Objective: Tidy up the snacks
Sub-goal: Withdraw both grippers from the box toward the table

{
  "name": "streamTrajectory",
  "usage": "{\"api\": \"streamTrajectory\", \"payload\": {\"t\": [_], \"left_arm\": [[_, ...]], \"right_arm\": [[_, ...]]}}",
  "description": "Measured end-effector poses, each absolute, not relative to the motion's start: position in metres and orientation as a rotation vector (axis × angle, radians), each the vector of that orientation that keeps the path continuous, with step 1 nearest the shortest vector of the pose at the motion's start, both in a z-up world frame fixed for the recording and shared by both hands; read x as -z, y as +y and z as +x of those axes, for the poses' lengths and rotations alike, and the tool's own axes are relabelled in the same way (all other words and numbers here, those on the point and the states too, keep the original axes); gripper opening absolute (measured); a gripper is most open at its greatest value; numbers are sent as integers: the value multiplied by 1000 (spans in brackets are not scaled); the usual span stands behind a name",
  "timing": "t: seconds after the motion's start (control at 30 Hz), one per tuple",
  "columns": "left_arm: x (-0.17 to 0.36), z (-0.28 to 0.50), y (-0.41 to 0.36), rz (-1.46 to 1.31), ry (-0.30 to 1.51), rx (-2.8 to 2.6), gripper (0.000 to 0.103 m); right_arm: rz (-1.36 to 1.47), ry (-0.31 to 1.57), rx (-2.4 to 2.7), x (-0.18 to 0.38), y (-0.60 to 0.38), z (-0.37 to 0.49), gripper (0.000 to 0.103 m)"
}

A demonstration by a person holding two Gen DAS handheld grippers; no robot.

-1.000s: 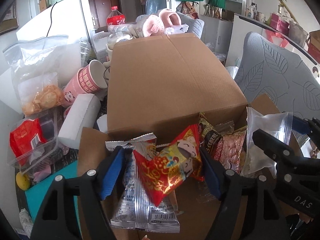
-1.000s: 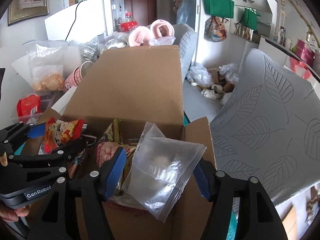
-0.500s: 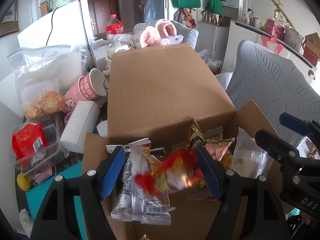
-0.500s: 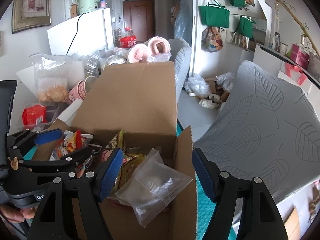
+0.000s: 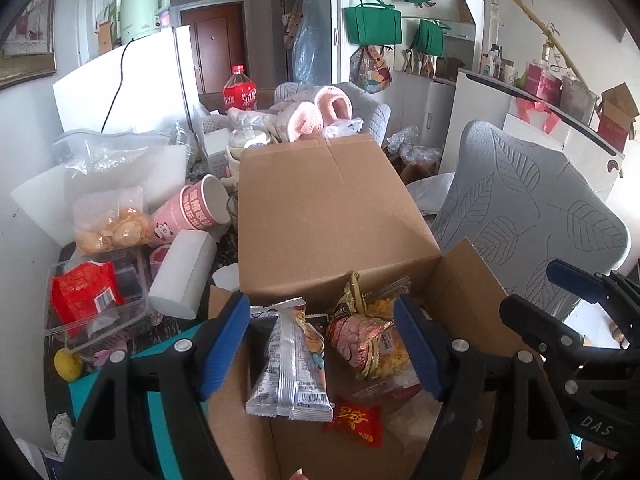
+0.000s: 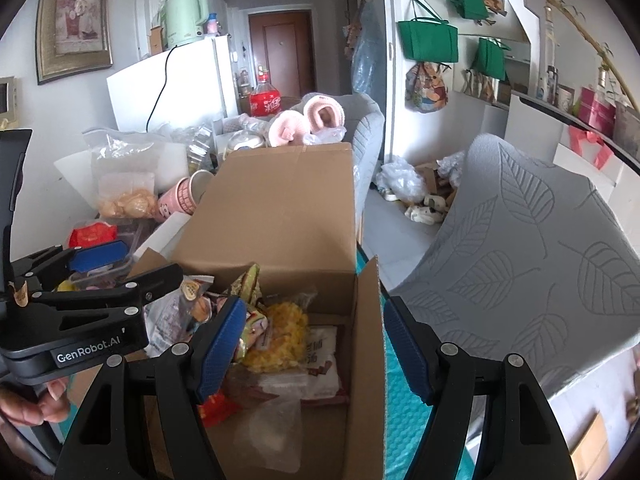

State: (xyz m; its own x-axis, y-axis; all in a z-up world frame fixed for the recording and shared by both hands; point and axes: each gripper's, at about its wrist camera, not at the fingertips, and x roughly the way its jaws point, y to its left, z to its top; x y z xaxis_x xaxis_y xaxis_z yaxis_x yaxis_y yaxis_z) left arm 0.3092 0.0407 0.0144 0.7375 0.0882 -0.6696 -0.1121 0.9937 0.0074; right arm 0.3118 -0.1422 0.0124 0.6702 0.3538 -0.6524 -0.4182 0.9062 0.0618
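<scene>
Above the open cardboard box (image 5: 460, 280), both grippers hung with nothing between their blue pads. Left gripper (image 5: 322, 344) had its jaws spread wide over a silver packet (image 5: 290, 364) standing in the box, clear of it; a red packet (image 5: 354, 420) lay just below. Right gripper (image 6: 314, 340) was likewise wide open and empty, straddling the box's right wall, with a clear plastic bag (image 6: 268, 432) lying inside among the snacks.

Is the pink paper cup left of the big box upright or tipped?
Tipped: the pink paper cup lies on its side, open mouth facing the closed cardboard box.
</scene>
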Motion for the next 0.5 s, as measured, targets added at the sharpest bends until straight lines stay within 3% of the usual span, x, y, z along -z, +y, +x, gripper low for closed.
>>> {"api": "streamTrajectory", "payload": {"t": [0.5], "left_arm": [[-93,205,16,22,558,-77,74]], "right_arm": [[-89,556,-458,-88,-162,222,74]]}}
